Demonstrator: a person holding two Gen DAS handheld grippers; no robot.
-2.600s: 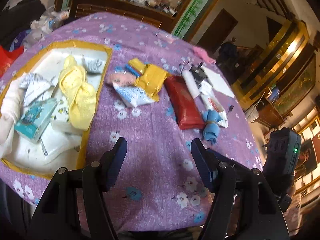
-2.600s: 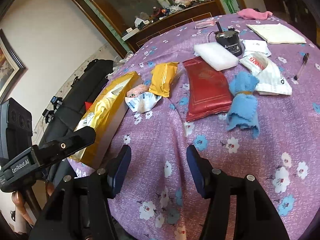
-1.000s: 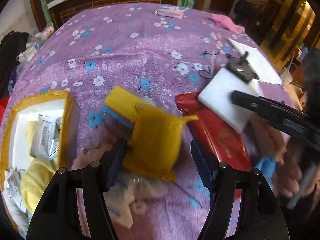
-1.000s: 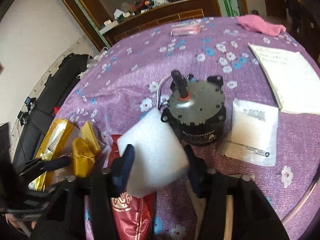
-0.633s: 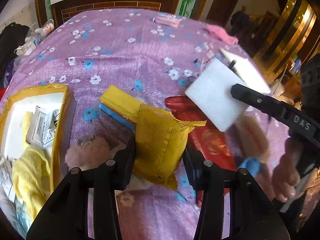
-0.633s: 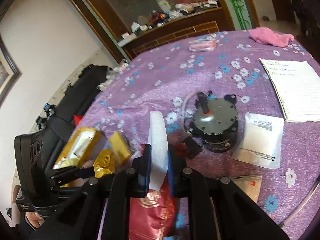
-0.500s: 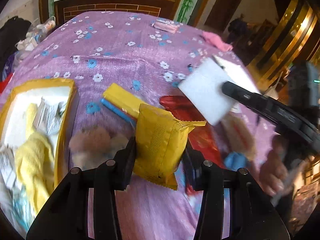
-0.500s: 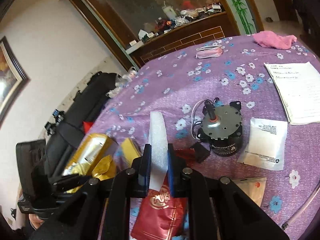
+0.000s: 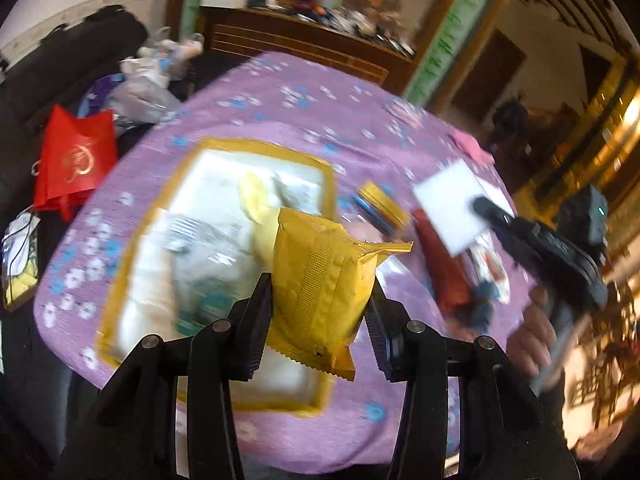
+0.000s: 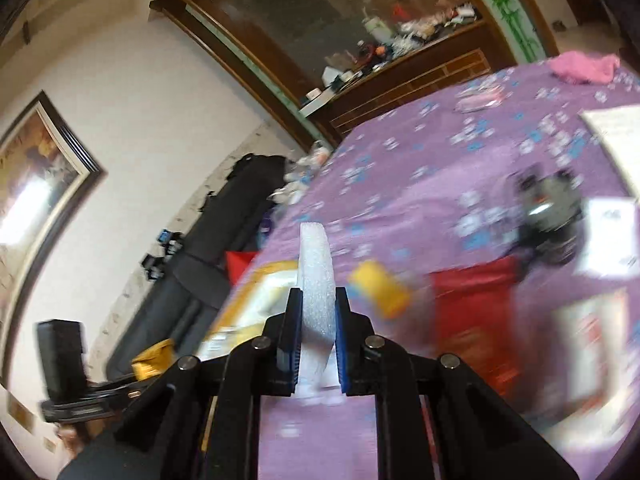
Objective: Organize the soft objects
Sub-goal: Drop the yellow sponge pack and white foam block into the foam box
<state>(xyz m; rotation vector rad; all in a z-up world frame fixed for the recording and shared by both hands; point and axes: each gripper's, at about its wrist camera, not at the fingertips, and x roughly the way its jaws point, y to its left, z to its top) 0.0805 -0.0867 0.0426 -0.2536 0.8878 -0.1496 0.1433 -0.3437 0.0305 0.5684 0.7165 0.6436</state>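
My left gripper [image 9: 318, 312] is shut on a yellow foil packet [image 9: 320, 280] and holds it in the air above the near end of the gold-rimmed box [image 9: 328, 184], which holds a yellow cloth [image 9: 256, 200] and white packets. My right gripper [image 10: 313, 332] is shut on a white foam pad [image 10: 314, 280], held edge-on above the table. In the left wrist view the right gripper [image 9: 484, 206] holds the foam pad [image 9: 450, 208] to the right of the box. The box also shows in the right wrist view [image 10: 244, 300]. Both views are blurred.
On the purple flowered tablecloth [image 9: 280, 104] lie a red packet [image 9: 444, 264], a small yellow box [image 9: 382, 204], a grey motor [image 10: 552, 212], a pink cloth [image 10: 580, 66] and white papers [image 10: 612, 236]. A red bag [image 9: 74, 160] and a black case [image 10: 224, 240] stand beyond the table's left edge.
Both grippers closed on their items and lifted them off the table. My left gripper has carried the yellow packet left over the box. My right gripper has carried the foam pad left, toward the box.
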